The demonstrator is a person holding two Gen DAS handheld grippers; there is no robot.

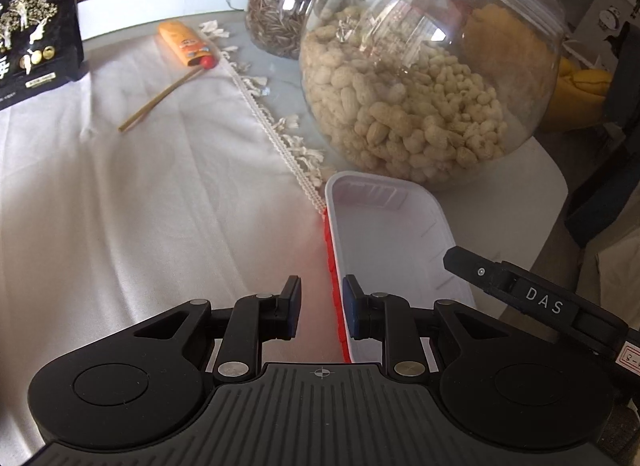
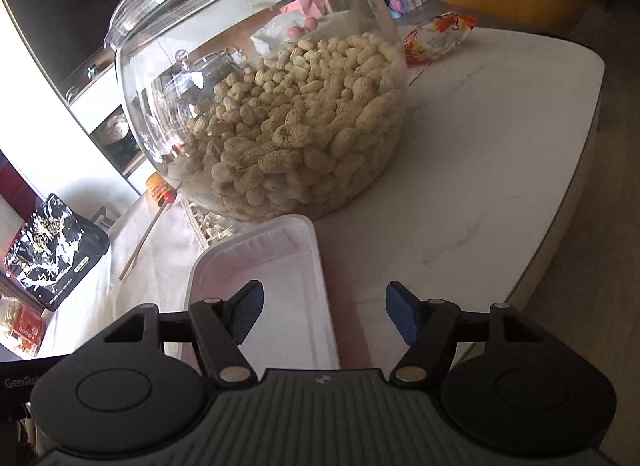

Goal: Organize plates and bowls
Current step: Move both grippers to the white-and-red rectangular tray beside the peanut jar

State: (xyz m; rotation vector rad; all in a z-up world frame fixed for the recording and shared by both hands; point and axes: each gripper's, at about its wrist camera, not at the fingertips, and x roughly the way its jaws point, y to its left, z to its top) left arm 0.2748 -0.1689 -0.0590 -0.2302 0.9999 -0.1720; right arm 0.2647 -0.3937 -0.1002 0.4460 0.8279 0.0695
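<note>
Where right fingers [image 2: 248, 314] gape, white tray [image 2: 280, 286] beneath

You can read "DAS" in white capitals on the black finger of the right gripper [image 1: 536, 298] where it reaches in from the right of the left wrist view. Below it a small white label [image 1: 630, 358] shows a red "3-" before the frame cuts it off. In the right wrist view, pale letters "GenRo" [image 2: 18, 382] stand on a dark part at the left edge. The print on the black packet [image 1: 36, 33] and the orange pouch [image 1: 186, 43] is too small to read.
</note>
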